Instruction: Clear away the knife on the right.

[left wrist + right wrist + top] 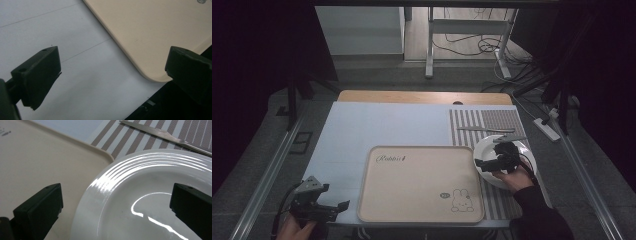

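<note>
We see a beige tray [419,182] lying on a pale blue mat [377,125], its near right corner printed with a small rabbit [460,200] and its far left with cursive lettering [390,158]. Just right of it lies a striped placemat [484,120], with a table knife [484,130] across it. Beyond the wooden table edge [422,96], cables [482,47] sprawl on the floor.
</note>
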`<state>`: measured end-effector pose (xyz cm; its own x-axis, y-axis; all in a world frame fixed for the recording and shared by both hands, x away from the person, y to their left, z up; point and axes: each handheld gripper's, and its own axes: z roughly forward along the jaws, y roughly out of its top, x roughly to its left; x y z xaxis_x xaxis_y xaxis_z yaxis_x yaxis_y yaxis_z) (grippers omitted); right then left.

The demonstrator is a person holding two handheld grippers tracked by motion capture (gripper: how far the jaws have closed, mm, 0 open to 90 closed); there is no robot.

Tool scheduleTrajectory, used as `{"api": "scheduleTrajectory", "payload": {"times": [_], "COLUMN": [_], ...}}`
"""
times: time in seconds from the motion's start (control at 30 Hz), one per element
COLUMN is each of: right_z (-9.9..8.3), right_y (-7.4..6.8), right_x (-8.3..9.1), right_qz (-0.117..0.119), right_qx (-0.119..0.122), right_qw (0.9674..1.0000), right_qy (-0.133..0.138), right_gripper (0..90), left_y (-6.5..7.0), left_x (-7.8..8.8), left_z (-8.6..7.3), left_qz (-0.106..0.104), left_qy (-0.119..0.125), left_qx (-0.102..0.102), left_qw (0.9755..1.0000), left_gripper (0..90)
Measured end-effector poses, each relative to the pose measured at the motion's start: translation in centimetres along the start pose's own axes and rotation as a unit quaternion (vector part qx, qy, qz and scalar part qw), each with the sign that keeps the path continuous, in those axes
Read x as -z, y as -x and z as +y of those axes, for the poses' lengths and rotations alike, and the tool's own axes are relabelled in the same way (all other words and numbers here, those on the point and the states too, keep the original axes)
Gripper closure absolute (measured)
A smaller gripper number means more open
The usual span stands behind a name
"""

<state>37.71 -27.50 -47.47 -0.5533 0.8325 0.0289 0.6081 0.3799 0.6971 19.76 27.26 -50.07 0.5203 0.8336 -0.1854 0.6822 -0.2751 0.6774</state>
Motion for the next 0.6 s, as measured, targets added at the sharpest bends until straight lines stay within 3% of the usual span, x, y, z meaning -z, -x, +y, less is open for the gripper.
{"api": "scheduleTrajectory", "payload": {"times": [0.6], "right_z": [2.7], "right_y": [1.4], "right_x": [-2.4], "right_qz": [-0.012], "right_qx": [0.008], "right_qw": [0.9997], "right_qy": [-0.021], "right_gripper": [0.0], "left_y": [0.0], "left_x": [0.0], "left_z": [0.0], "left_qz": [0.0], "left_qy": [0.0], "left_qx": [0.0], "left_qw": [1.0], "left_gripper": [1.3]}}
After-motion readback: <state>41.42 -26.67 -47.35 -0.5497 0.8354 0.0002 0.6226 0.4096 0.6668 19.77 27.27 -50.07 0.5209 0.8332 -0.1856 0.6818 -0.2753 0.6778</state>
